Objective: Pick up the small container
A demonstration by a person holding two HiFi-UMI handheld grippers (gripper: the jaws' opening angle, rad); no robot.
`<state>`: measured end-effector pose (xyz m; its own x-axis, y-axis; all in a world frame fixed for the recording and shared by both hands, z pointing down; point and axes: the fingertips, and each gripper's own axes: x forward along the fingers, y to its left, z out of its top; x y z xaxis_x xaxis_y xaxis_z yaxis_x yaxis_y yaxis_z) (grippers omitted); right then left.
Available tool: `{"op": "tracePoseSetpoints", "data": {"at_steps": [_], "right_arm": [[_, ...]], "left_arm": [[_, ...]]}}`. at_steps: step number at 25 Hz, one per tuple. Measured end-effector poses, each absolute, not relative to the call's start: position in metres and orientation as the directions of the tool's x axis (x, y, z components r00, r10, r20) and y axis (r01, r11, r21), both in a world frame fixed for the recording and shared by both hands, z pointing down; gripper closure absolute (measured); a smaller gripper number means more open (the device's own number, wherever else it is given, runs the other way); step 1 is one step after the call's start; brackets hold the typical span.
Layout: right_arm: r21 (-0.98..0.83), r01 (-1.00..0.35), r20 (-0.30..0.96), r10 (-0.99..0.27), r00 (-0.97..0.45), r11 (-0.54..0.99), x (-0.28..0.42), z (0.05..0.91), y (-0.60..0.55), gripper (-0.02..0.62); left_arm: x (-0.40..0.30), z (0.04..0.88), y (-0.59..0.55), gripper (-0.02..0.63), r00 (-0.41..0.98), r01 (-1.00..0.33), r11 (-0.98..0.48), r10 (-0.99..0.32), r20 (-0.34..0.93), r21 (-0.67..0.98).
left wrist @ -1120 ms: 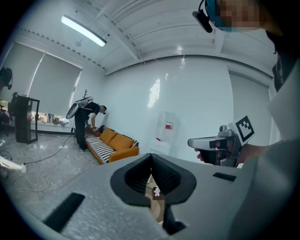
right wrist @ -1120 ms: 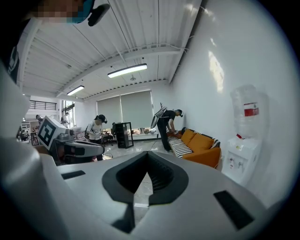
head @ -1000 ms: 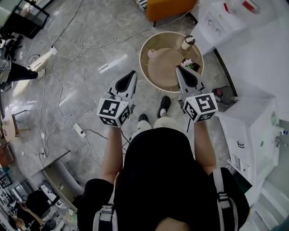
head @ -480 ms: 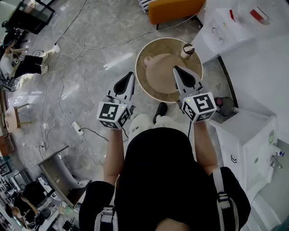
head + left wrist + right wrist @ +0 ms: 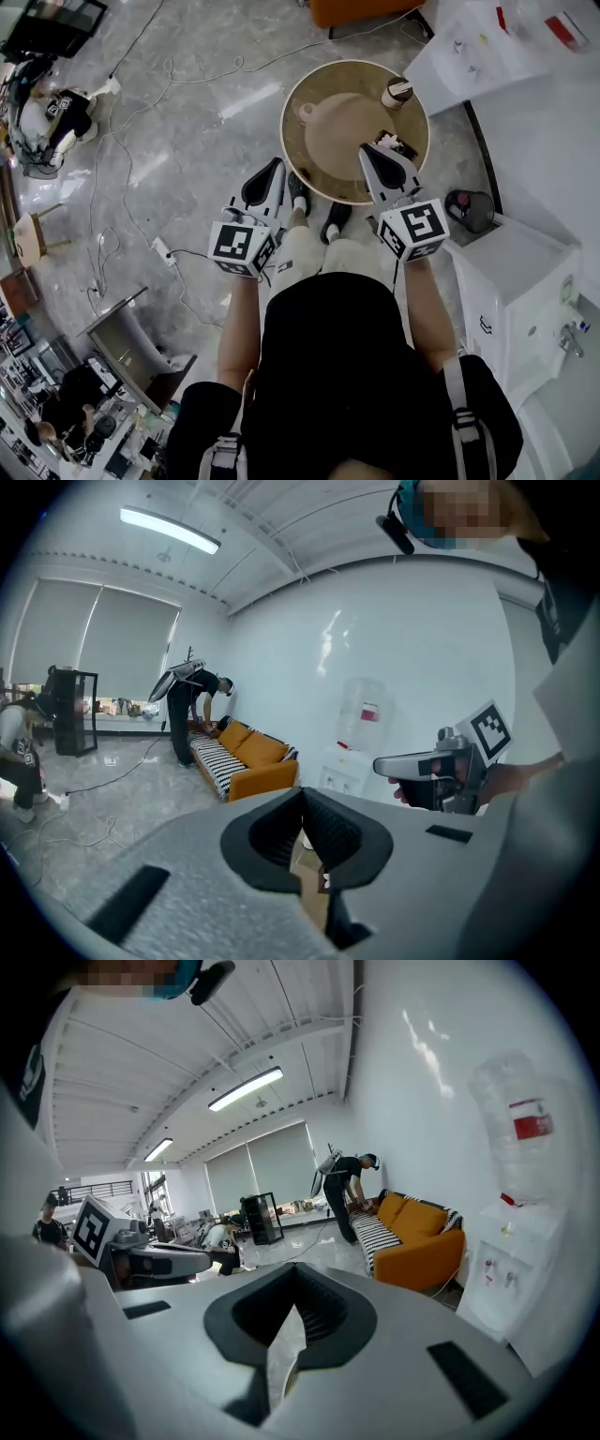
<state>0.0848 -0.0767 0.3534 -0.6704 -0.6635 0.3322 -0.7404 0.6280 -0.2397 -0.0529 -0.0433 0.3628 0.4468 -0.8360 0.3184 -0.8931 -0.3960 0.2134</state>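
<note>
Between the fingers (image 5: 267, 832) of the left gripper (image 5: 273, 167) there's nothing: pads pressed together, only a sliver of light lower down. Same w/ the right gripper (image 5: 369, 150): its fingers (image 5: 323, 1312) meet at the tips, nothing caught. Both point fwd and a bit down. The left one is over the floor (image 5: 187, 112), just off the near-left rim of the round bench (image 5: 323, 84); the right one is over the bench's near-right part.

Just past the right tips sits a small dark item w/ a bit of green (image 5: 392, 142), too small to tell what. Farther on, at the far-right rim, stands the small container (image 5: 395, 92), which I take as the target. It's a short upright cylinder w/ a pale body and a dark top w/ a light band, well apart from both grippers.

Handling, my guess: light, rigid, prob. plastic or paper. The wall looks smooth, so it could slip, and it'd be easy to knock over so near the edge. Best hold is across the body at mid-height, fingers either side, not on the top. Fingers must spread first.

Materials: the bench top is matt brown, wood-look, w/ a paler rim. A tan rounded flat piece (image 5: 345, 131) lies mid-bench and looks soft. The floor is glossy grey stone w/ cables. Finger pads are black and ribbed, gripper shells grey plastic.
</note>
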Motion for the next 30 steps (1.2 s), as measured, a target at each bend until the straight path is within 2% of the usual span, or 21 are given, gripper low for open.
{"op": "tracePoseSetpoints", "data": {"at_steps": [16, 23, 30], "right_arm": [[-0.181, -0.830, 0.453, -0.705, -0.546, 0.527, 0.064, 0.436, -0.140, 0.592], [-0.159, -0.857, 0.520, -0.696, -0.495, 0.490, 0.044, 0.490, -0.173, 0.592], [-0.186, -0.870, 0.557, -0.681, -0.476, 0.456, 0.022, 0.544, -0.189, 0.592]], "left_arm": [[-0.067, 0.495, -0.144, 0.588, 0.522, -0.852, -0.477, -0.758, 0.391, 0.214], [-0.063, 0.573, -0.180, 0.586, 0.619, -0.766, -0.622, -0.643, 0.451, 0.163], [-0.061, 0.638, -0.196, 0.586, 0.684, -0.690, -0.704, -0.561, 0.467, 0.165]]}}
